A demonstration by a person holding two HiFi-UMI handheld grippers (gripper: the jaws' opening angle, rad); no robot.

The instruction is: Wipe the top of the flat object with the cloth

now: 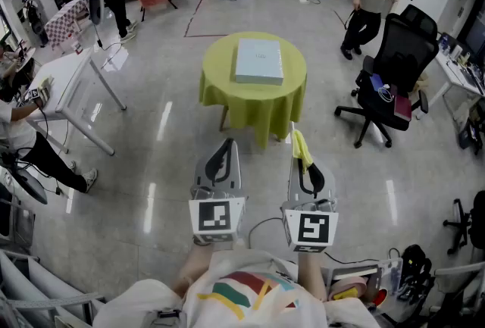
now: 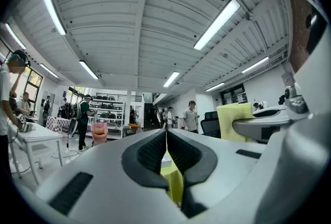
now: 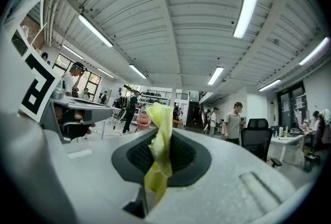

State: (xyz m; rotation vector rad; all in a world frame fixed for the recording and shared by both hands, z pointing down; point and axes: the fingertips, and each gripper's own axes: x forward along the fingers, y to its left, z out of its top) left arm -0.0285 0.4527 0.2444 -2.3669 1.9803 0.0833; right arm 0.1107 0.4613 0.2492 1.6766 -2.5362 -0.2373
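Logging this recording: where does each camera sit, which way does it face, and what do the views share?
Head view: on the person's head, facing forward and down at the round table and flat box; shows left hand-held gripper, right hand-held gripper and shirt.
Left gripper view: on the left hand-held gripper, along its shut jaws, tilted toward the ceiling.
Right gripper view: on the right hand-held gripper, along jaws shut on the yellow cloth.
Shared: all three show the cloth.

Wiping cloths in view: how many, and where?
1: the yellow cloth is pinched in the right tongs. The left tongs hold none; others may be hidden.
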